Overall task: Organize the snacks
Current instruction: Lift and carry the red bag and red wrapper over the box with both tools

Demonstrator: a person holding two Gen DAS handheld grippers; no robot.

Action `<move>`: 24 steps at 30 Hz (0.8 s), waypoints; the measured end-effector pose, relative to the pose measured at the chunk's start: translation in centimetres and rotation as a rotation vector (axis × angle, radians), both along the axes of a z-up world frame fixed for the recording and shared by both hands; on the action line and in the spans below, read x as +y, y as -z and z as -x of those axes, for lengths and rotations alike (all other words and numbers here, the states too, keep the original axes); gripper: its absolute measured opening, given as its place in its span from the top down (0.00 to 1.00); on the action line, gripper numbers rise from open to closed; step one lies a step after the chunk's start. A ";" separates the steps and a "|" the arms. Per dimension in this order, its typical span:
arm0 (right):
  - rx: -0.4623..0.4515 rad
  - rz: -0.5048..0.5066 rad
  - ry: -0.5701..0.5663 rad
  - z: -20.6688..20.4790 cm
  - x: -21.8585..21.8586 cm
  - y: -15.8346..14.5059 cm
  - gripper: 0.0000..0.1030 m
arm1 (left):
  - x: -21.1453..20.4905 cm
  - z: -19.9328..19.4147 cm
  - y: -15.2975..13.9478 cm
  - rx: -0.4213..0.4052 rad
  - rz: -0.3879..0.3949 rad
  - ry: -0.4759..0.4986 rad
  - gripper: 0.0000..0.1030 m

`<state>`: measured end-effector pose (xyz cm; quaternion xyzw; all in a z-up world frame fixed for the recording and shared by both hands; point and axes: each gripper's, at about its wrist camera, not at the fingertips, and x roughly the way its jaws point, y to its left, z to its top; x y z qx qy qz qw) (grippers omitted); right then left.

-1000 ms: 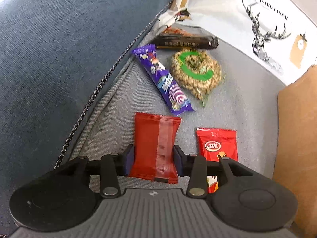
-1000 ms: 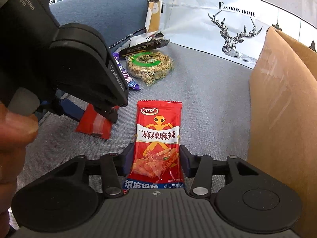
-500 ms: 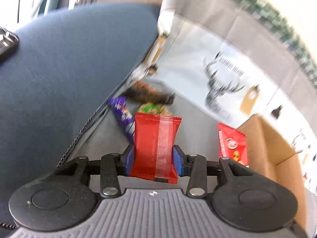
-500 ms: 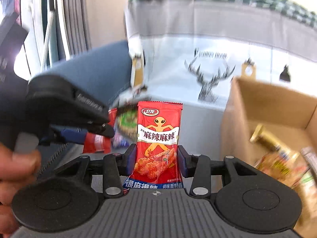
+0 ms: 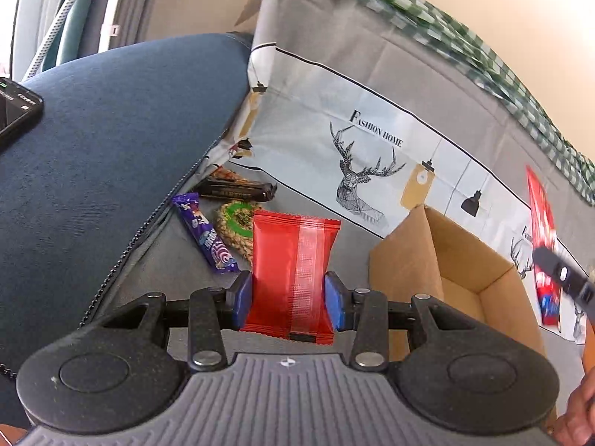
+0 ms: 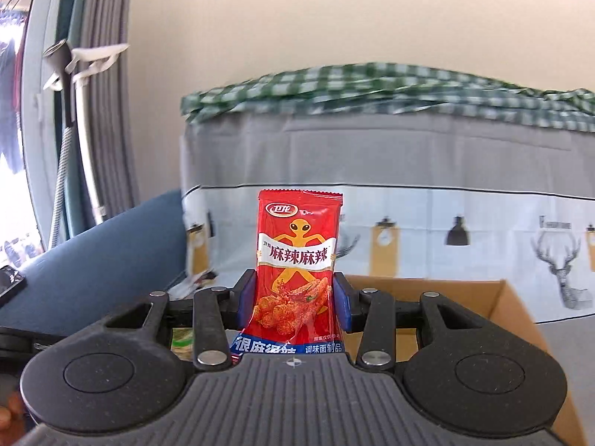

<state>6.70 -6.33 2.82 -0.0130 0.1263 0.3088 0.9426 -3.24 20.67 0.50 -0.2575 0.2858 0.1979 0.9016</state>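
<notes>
Carrying two packets toward the cardboard box (image 5: 457, 260) is the step in hand: the left gripper (image 5: 288, 299) clamps the plain red packet (image 5: 293, 275) in its jaws above the sofa seat (image 5: 167, 260), the right gripper (image 6: 295, 299) the spicy-strip packet (image 6: 297, 256). Next, each must hang over the box's opening, then release.

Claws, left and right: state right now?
Left claw: shut on plain red packet.
Right claw: shut on red spicy-strip packet.

Black tongs (image 5: 287, 299) with blue pads (image 5: 241, 299), silver screws, ribbed grey housing.
</notes>
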 end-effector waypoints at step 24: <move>0.025 0.060 0.046 -1.8 -10.1 2.5 0.56 | -6.5 -4.6 -1.1 -0.180 -0.066 0.213 0.56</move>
